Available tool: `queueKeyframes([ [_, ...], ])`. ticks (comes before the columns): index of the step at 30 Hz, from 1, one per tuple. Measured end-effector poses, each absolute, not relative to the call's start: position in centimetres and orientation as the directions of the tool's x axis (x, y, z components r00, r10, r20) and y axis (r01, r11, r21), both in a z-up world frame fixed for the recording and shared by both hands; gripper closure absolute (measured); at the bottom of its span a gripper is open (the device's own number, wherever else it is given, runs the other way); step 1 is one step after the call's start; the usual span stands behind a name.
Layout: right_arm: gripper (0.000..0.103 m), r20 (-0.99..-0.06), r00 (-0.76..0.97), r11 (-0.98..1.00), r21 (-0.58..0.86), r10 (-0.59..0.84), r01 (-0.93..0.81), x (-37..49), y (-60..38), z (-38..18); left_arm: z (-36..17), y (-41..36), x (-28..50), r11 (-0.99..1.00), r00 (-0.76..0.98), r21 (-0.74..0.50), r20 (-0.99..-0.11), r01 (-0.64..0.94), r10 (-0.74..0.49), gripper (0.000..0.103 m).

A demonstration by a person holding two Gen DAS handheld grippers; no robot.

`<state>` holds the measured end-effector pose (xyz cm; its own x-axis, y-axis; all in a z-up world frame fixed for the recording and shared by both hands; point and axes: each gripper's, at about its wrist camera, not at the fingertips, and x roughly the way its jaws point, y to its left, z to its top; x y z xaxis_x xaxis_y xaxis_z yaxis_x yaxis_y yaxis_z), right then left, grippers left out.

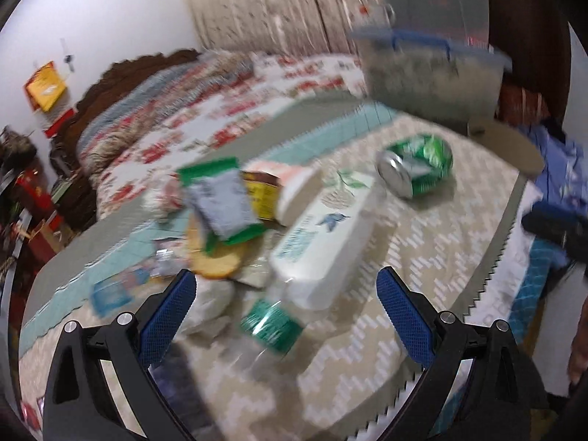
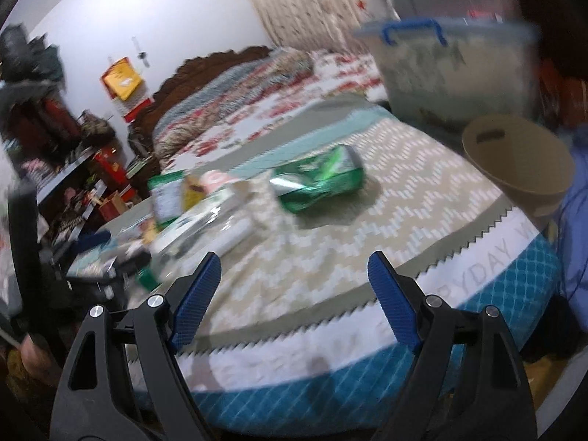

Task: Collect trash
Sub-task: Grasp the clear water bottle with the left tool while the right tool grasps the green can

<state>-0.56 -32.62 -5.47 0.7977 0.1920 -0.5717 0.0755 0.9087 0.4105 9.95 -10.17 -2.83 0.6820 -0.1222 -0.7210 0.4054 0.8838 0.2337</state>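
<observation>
Trash lies on a round table with a zigzag cloth (image 1: 422, 257). My left gripper (image 1: 286, 294) is open just above a clear bottle with a green label (image 1: 272, 323), which lies between the fingers without touching the pads. Beyond it lie a white bottle (image 1: 323, 242), snack packets (image 1: 224, 205), a yellow box (image 1: 261, 194) and a crushed green can (image 1: 415, 169). My right gripper (image 2: 294, 268) is open and holds nothing, over the table's near edge. The green can (image 2: 319, 180) lies ahead of it. A beige bin (image 2: 514, 161) stands at the table's right edge.
A clear storage tub with blue handles (image 2: 452, 70) stands behind the bin. A bed with a floral quilt (image 1: 220, 110) lies beyond the table. Cluttered shelves (image 2: 73, 169) line the left wall. Blue cloth (image 1: 562, 169) hangs at the right.
</observation>
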Motion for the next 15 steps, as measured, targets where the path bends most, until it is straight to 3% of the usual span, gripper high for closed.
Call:
queueKeyframes([
  [6,0.008,-0.608,0.769,0.900,0.423,0.196,0.105,6.1,-36.0,-6.3,-5.6,-12.7,12.6,0.860,0.637,0.273,-0.767,0.431,-0.076,0.009],
  [10,0.008,-0.601,0.714,0.763,0.629,0.358,0.147,10.7,-38.6,-8.3,-6.7,-13.8,13.5,0.851,0.621,0.299,-0.783,0.431,-0.039,0.016],
  [13,0.008,-0.577,0.699,0.683,0.710,0.422,0.174,12.1,-38.9,-9.7,-6.9,-13.8,13.8,0.851,0.641,0.332,-0.768,0.406,-0.006,0.027],
  [15,0.011,-0.551,0.694,0.619,0.762,0.464,0.191,12.9,-38.6,-10.8,-6.6,-13.5,13.9,0.859,0.633,0.309,-0.774,0.407,-0.021,0.029],
])
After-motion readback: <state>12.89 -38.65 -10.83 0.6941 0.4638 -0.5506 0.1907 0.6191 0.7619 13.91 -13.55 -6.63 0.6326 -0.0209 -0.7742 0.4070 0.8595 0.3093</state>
